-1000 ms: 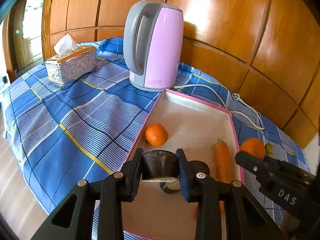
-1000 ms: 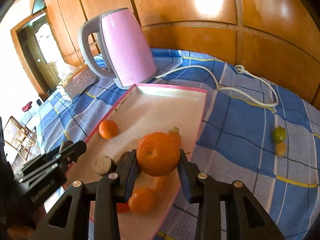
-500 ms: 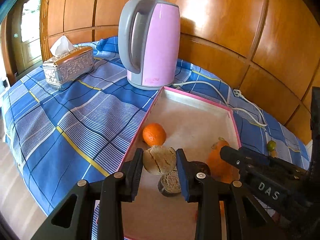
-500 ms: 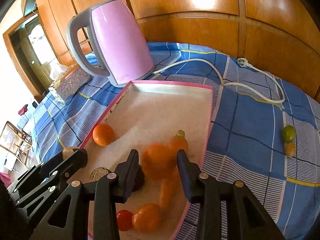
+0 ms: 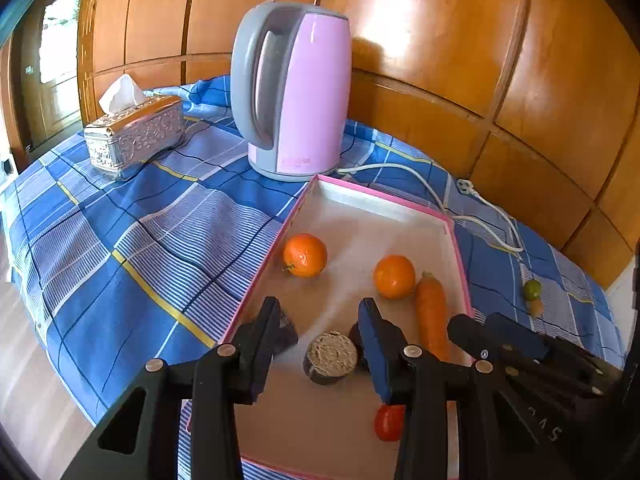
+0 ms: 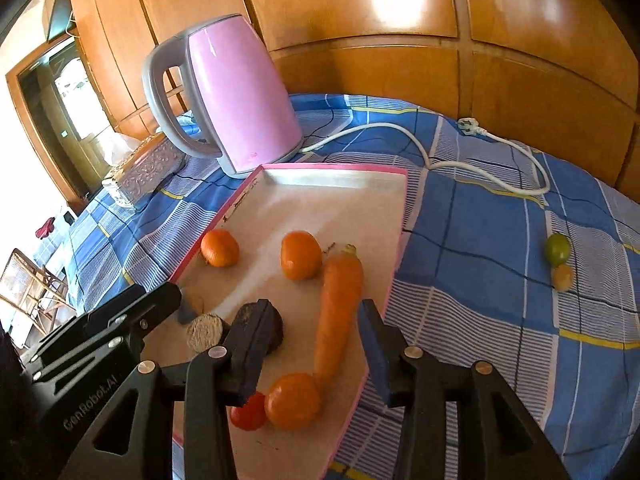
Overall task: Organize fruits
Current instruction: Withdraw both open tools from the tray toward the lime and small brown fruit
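Now both drops done: left gripper (image 5: 320,322) and right gripper (image 6: 314,326) opening, nothing pinched, over the tray (image 6: 332,172). Next: lime (image 6: 558,249) right of tray.

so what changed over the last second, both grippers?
Both let go. The left gripper, jaws opening, dropped the dark chunk onto the tray. The right gripper, jaws opening, released its orange, which now lies beside the carrot; nothing is pinched in either. Kettle, tissue box, the left-rim orange and the lime on the cloth stayed put.
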A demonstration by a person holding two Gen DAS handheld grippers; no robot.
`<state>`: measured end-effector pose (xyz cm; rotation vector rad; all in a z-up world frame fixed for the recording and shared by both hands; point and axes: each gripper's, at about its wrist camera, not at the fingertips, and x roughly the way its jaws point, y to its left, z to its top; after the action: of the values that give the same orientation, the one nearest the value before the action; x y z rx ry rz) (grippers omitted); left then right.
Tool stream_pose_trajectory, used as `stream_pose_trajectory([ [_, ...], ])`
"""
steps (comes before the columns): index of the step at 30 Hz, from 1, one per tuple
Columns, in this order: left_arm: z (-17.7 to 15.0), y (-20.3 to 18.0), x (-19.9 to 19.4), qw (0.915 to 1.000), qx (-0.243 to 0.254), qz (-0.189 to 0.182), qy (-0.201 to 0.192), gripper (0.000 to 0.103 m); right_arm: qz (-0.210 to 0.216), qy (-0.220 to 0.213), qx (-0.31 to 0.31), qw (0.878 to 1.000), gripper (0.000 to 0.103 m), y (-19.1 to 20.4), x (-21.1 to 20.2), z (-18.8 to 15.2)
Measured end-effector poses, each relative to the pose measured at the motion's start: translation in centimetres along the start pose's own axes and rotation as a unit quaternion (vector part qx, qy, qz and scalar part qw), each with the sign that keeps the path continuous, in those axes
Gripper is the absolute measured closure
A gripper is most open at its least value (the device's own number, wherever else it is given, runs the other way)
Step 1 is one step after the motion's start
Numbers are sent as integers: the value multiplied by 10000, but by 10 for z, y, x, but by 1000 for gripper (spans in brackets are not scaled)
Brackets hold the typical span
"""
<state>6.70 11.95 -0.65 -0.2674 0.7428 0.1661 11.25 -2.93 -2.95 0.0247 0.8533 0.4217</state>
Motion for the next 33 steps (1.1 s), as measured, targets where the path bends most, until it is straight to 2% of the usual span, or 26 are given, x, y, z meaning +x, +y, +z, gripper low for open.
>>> stream_pose_trajectory([
  [20, -22, -31, -20, 9991, 371, -205, 8, 62, -342, -275, 180, 9989, 58, -22, -32, -29],
  [33, -35, -77, -26, 9941, 907, -587, 28, 62, -804, -356, 855, 9924, 58, -79, -47, -48],
])
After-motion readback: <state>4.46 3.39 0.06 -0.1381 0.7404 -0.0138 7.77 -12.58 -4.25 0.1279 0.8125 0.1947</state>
